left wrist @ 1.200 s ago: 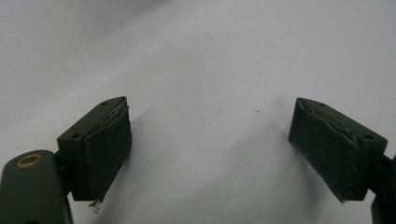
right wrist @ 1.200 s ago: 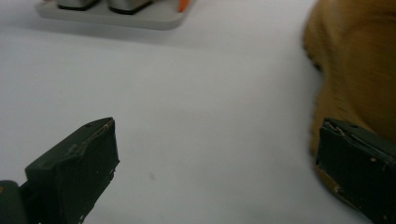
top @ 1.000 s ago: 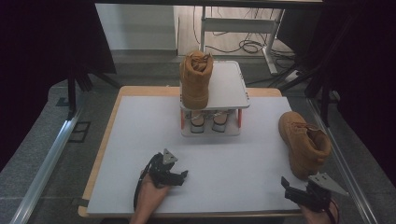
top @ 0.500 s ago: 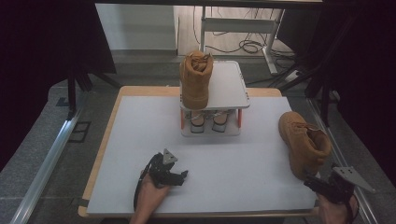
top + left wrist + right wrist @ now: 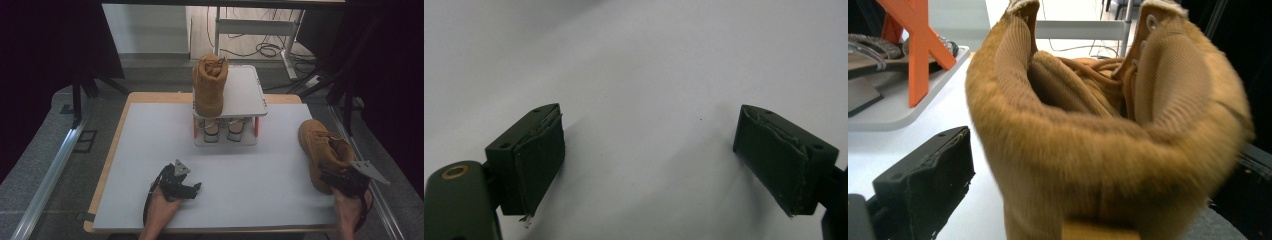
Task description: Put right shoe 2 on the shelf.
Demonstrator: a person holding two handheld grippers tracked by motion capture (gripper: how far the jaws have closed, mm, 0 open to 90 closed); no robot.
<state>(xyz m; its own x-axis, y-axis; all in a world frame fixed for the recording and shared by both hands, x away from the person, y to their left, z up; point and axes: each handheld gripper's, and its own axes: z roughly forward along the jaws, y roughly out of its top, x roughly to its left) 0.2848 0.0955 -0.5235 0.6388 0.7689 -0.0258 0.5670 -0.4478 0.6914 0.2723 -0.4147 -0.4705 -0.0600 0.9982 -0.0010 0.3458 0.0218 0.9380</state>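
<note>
A tan boot (image 5: 320, 145) lies on the white table at the right, its opening facing me. My right gripper (image 5: 336, 178) sits at that boot's heel end, open. In the right gripper view the padded collar (image 5: 1108, 135) stands between the jaws, with the left finger (image 5: 928, 180) just beside it. A second tan boot (image 5: 210, 85) stands upright on the top shelf of a small white rack (image 5: 247, 92). Low on the table at the front left, my left gripper (image 5: 191, 188) is open, and nothing lies between its pads (image 5: 541, 160).
The rack has orange legs (image 5: 918, 45) and holds a pair of shoes (image 5: 222, 129) on its lower shelf. The white table top (image 5: 150, 150) spreads between the two grippers. Its right edge runs close beside the lying boot. Cables lie on the floor behind.
My right gripper has moved rightward and up to the lying boot's heel, and the collar now sits between its jaws. The left gripper has stayed put.
</note>
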